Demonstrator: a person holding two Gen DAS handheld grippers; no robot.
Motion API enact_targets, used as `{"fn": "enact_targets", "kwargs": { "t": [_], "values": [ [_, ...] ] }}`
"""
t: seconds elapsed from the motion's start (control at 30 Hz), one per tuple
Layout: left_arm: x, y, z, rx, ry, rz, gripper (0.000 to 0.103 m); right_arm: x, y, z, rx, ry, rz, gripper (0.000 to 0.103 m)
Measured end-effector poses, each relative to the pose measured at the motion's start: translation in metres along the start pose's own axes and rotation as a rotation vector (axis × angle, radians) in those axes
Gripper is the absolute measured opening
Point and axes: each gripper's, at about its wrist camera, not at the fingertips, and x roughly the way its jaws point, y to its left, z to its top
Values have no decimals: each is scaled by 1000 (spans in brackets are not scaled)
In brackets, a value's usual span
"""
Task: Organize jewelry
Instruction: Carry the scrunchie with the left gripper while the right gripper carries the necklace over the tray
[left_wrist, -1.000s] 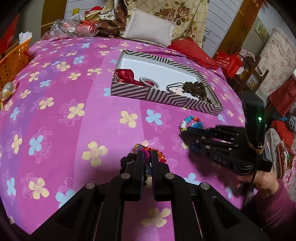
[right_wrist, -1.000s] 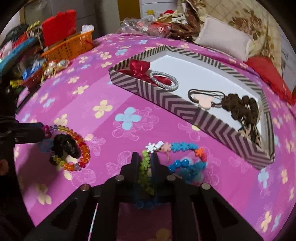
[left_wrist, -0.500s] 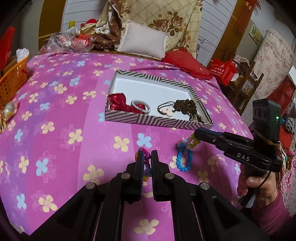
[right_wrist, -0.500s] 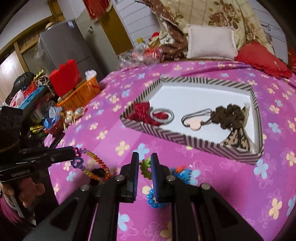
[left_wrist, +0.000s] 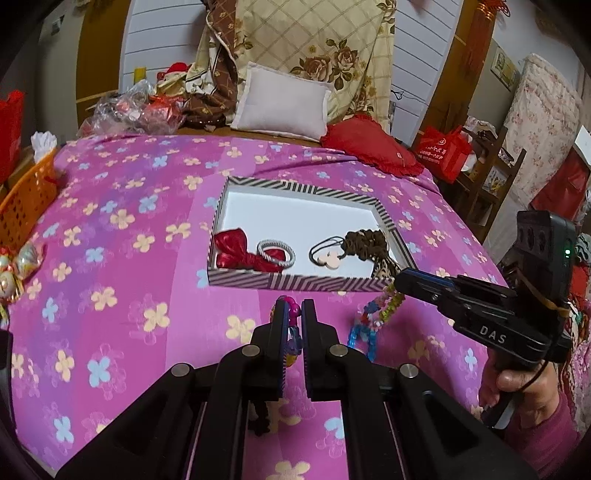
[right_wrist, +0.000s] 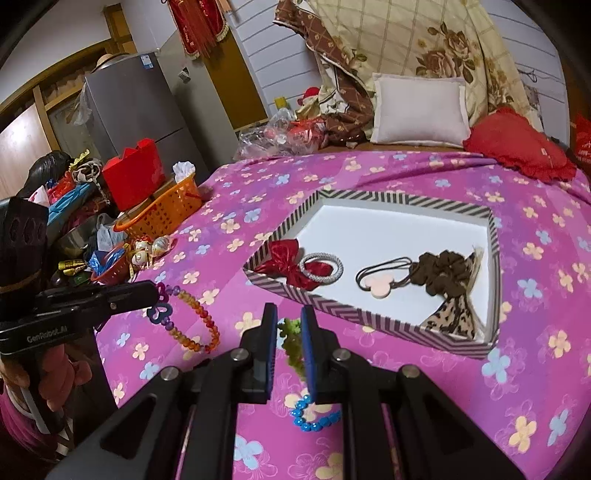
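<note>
Hanging from left gripper (left_wrist: 293, 314): amber bead bracelet (right_wrist: 192, 325) with purple and pink charm links, pinched between the closed jaws, loop dangling clear of the bedspread (left_wrist: 110, 229).
Hanging from right gripper (right_wrist: 288, 321): green-and-blue bead bracelet (right_wrist: 291, 339), green section clamped between nearly closed jaws, blue beads drooping below; in the left wrist view seen dangling at the gripper's tip, just in front of the box's near right corner.
Striped box (left_wrist: 295, 284): shallow, white inside, zigzag black-and-white walls; sitting mid-bedspread, beyond both grippers.
Box, left end: red satin bow (left_wrist: 236, 251), against the near wall.
Box, beside bow: silver twisted hair ring (left_wrist: 277, 253), overlapping the bow's tail.
Box, centre: black elastic with pale pink mouse-head charm (left_wrist: 327, 258).
Box, right end: brown scrunchie (left_wrist: 365, 240), touching a leopard-print cloth piece (right_wrist: 450, 317) at the near right corner.
Bedspread: magenta, printed with yellow and blue flowers.
Head of bed: white pillow (left_wrist: 282, 103), red heart cushion (left_wrist: 373, 147), floral quilt (left_wrist: 314, 48) piled behind.
Left edge of bed: orange plastic basket (left_wrist: 26, 199).
Holding right gripper's handle: hand (left_wrist: 517, 391), pink sleeve below.
Holding left gripper's handle: hand (right_wrist: 55, 380), low at the frame's left edge in the right wrist view.
</note>
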Motion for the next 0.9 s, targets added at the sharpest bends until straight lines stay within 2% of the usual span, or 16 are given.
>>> {"fn": "enact_targets", "kwargs": {
  "t": [0.4, 0.9],
  "values": [
    [18, -9, 28, 33, -14, 56, 0, -11, -6, 20, -6, -23, -48, 13],
    [54, -20, 59, 70, -12, 112, 0, 3, -33, 44, 20, -29, -84, 13]
  ]
}}
